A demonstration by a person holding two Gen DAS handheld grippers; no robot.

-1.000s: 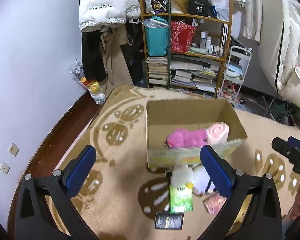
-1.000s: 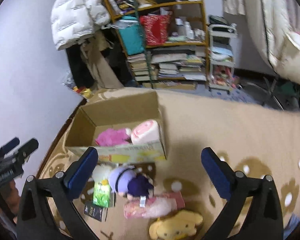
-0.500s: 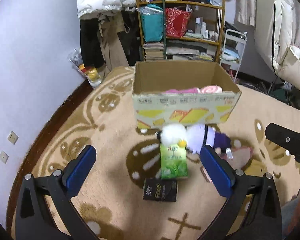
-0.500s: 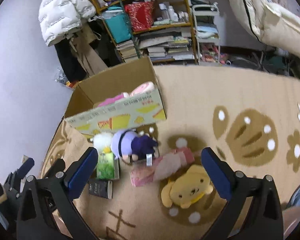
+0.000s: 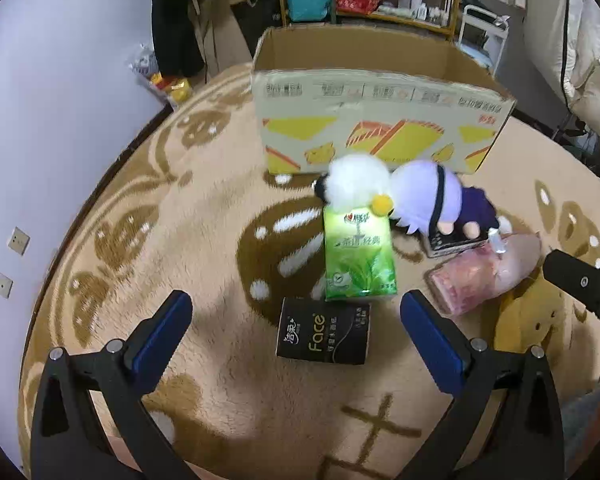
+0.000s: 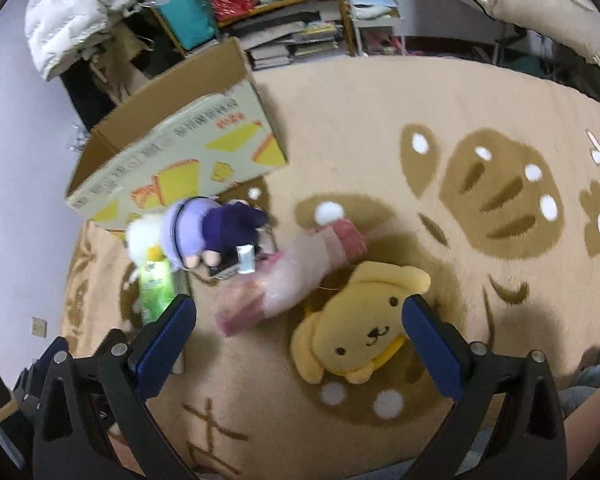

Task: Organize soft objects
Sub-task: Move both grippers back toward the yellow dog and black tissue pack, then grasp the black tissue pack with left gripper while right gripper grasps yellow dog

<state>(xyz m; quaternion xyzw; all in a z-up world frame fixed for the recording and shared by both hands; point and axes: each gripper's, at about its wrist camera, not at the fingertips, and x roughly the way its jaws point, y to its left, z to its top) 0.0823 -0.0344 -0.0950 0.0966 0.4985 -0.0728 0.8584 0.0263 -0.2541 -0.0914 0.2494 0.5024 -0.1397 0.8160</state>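
So the cardboard box [image 5: 380, 128] sits at the back of the rug [image 5: 204, 216], with a white fluffy toy [image 5: 356, 184] and purple plush [image 5: 432, 200] crowded against its front. Left gripper [image 5: 296, 332] is wide open, black tissue pack [image 5: 323, 336] right between its fingers. Right gripper [image 6: 298, 334] is also spread open over the yellow dog plush [image 6: 364, 328]

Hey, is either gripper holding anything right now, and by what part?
Nothing is held. The left gripper and the right gripper are both open and empty.
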